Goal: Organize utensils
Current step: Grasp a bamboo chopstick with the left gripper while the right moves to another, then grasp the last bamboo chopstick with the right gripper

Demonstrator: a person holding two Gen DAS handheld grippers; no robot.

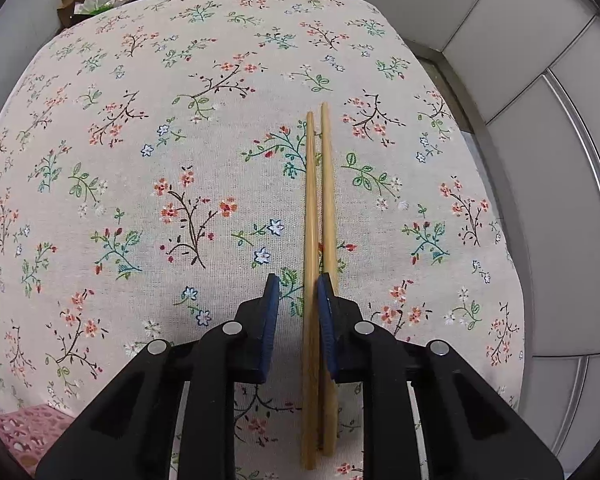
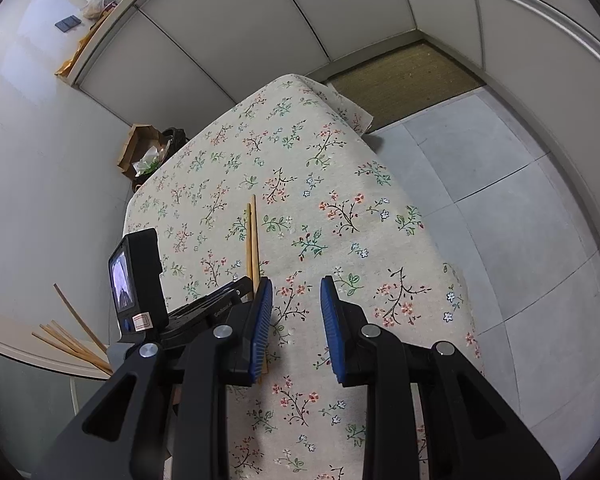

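Two wooden chopsticks point(image 1: 320, 200) lie side by side on the floral tablecloth point(image 1: 180, 140), pointing away from me. My left gripper point(image 1: 299, 280) points steeply down over their near half. The left stick runs through the narrow gap between the blue pads; the right stick passes under the right pad point(image 1: 326, 312). A strip of cloth shows between the left pad point(image 1: 272, 312) and the sticks, so nothing is pinched. My right gripper point(image 2: 296, 282) hangs open over bare cloth to the right of the chopsticks point(image 2: 252, 236), with nothing between its fingers.
The left gripper's camera block point(image 2: 138, 280) shows at the left of the right wrist view. Several more chopsticks point(image 2: 72, 340) fan out at the lower left. A pink perforated basket point(image 1: 16, 428) sits at the near left corner. A cardboard box point(image 2: 140, 152) stands behind the table. Tiled floor point(image 2: 500, 200) lies past the right edge.
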